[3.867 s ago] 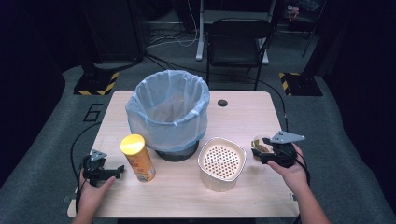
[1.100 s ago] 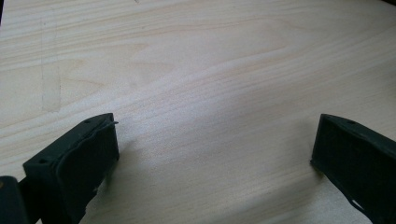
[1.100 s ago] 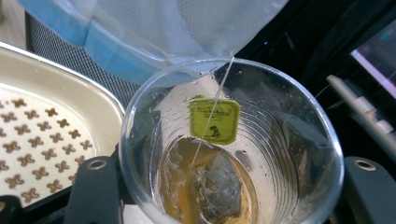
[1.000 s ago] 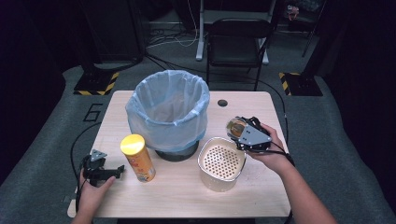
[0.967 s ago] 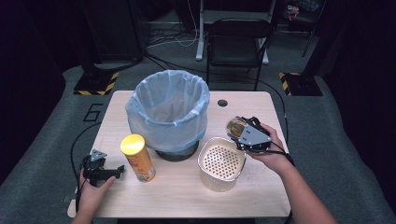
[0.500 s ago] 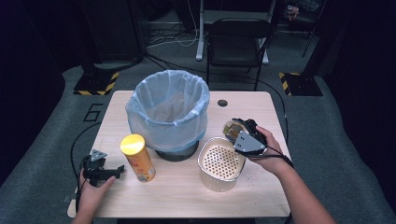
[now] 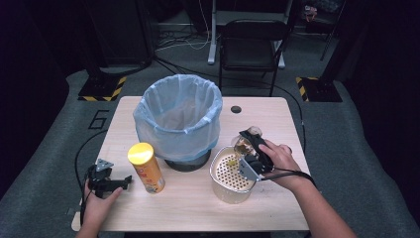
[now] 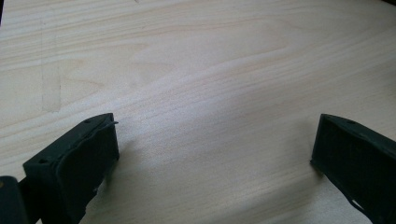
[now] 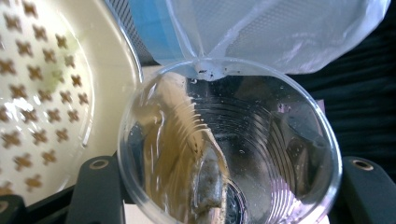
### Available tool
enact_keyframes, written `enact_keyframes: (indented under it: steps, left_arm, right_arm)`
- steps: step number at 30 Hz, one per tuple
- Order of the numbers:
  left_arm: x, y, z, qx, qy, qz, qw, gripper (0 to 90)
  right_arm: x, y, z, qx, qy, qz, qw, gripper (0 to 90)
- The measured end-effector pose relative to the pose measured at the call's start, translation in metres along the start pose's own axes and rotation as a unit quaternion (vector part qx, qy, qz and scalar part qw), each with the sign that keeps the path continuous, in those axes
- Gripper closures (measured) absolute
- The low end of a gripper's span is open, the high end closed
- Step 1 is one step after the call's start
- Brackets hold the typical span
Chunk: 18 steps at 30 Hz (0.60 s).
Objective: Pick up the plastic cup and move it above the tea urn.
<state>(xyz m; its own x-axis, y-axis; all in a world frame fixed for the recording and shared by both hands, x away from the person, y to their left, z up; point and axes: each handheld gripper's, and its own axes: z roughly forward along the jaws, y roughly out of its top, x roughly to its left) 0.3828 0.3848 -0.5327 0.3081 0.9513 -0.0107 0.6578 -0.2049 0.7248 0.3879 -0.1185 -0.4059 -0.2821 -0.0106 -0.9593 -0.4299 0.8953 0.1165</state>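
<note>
1. On the floor left of the table (image 7: 277,111), a large digit "6" (image 7: 98,119) is painted; it is the one piece of writing that reads clearly. Yellow-and-black striped blocks sit on the floor beyond both far corners.
2. The left gripper (image 7: 106,182) rests at the table's near-left corner under the person's left hand (image 7: 98,206). In the left gripper view its black jaws stand wide apart with bare pale wood (image 8: 210,84) between them, gripping nothing.
3. Just right of it stands an upright chip can (image 7: 146,167), yellow lid up, long axis vertical. Its red and yellow label is too small to read.
4. Behind the can, mid-table, is a dark wire waste bin (image 7: 178,119) lined with a pale blue bag, mouth open upward.
5. Right of the bin's base sits a cream perforated strainer bowl (image 7: 229,171); the right gripper view shows its cross-shaped holes (image 9: 42,88).
6. The right gripper (image 7: 249,151), in the person's right hand (image 7: 277,158), hangs over the strainer's right rim, jaws clamped on either side of a clear plastic cup (image 7: 243,144).
7. The cup (image 9: 224,144) is tipped on its side, its mouth facing the bin and the strainer, its long axis running from the gripper toward the bin. Brownish liquid and a soggy tea bag (image 9: 208,186) lie along its lower wall, beside the strainer's edge.
8. A small dark round hole (image 7: 236,109) marks the table's far side; a black chair (image 7: 250,44) stands beyond.
</note>
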Motion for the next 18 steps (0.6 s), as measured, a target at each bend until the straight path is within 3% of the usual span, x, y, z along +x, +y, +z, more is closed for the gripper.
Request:
enact_keyframes:
  steps: [4,6,9,10,11,12,13,14,15,16,17,18]
  left_arm:
    - [0.000,0.000,0.000,0.000,0.000,-0.001,1.0000,0.3]
    - [0.000,0.000,0.000,0.000,0.000,0.000,1.0000,0.4]
    - [0.000,0.000,0.000,0.000,0.000,0.001,1.0000,0.4]
    - [0.000,0.000,0.000,0.000,0.000,-0.001,1.0000,0.3]
    - [0.000,0.000,0.000,0.000,0.000,0.002,1.0000,0.3]
    - [0.000,0.000,0.000,0.000,0.000,0.001,1.0000,0.3]
    - [0.000,0.000,0.000,0.000,-0.001,-0.001,1.0000,0.4]
    - [0.000,0.000,0.000,0.000,0.001,0.001,1.0000,0.3]
    - [0.000,0.000,0.000,0.000,-0.001,-0.001,1.0000,0.4]
    - [0.000,0.000,0.000,0.000,0.000,0.001,1.0000,0.3]
    - [0.000,0.000,0.000,-0.001,-0.001,-0.003,1.0000,0.4]
    - [0.000,0.000,0.000,-0.001,-0.001,-0.003,1.0000,0.3]
  right_arm:
    - [0.007,0.007,-0.001,0.012,-0.025,-0.066,0.9975,36.6]
    - [0.011,0.011,-0.001,0.019,-0.040,-0.118,0.9921,36.5]
    - [0.015,0.014,-0.002,0.022,-0.050,-0.192,0.9798,36.5]
    - [0.016,0.015,-0.002,0.023,-0.054,-0.202,0.9777,36.5]
    - [0.017,0.016,-0.003,0.024,-0.060,-0.233,0.9704,36.5]
    - [0.020,0.016,-0.004,0.026,-0.066,-0.238,0.9687,36.4]
    - [0.020,0.017,-0.004,0.031,-0.060,-0.262,0.9628,36.4]
    - [0.021,0.018,-0.004,0.031,-0.073,-0.290,0.9538,36.4]
    - [0.021,0.019,-0.004,0.033,-0.073,-0.311,0.9472,36.3]
    - [0.023,0.018,-0.005,0.038,-0.058,-0.318,0.9456,36.3]
    - [0.024,0.019,-0.006,0.033,-0.089,-0.314,0.9447,36.2]
    - [0.024,0.019,-0.006,0.033,-0.089,-0.314,0.9447,36.2]
